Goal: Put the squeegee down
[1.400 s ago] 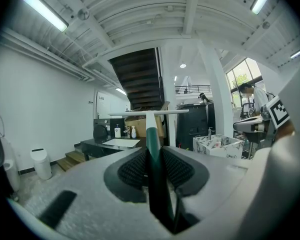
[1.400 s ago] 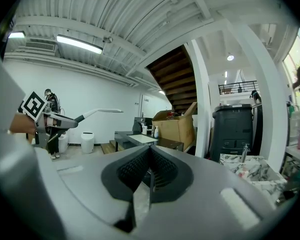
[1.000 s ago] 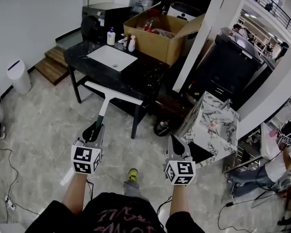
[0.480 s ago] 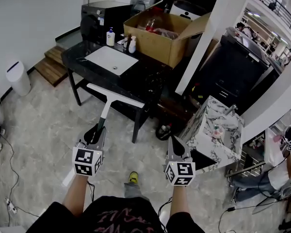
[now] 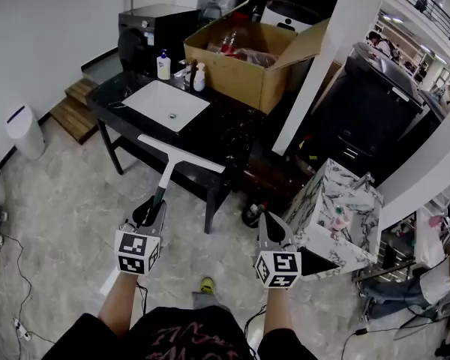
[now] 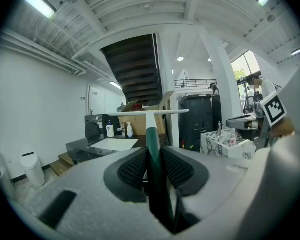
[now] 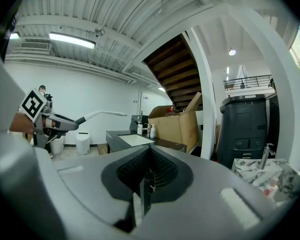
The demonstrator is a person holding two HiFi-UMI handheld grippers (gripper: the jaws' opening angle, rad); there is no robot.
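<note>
The squeegee has a dark green handle and a white neck ending in a long white blade. My left gripper is shut on the handle, both pads pressing its sides. The squeegee points forward and slightly up, and its blade hangs over the front edge of the black table. My right gripper is level with the left one, off to the right. Its jaws are together with nothing between them. In the right gripper view the held squeegee shows at the left.
The black table carries a white sink, soap bottles and a big open cardboard box. A marble-patterned box stands at the right, a white pillar behind it, a white bin at the left.
Both grippers have moved forward toward the black table, and the squeegee blade now reaches over its front edge. The grip on the handle is unchanged.
</note>
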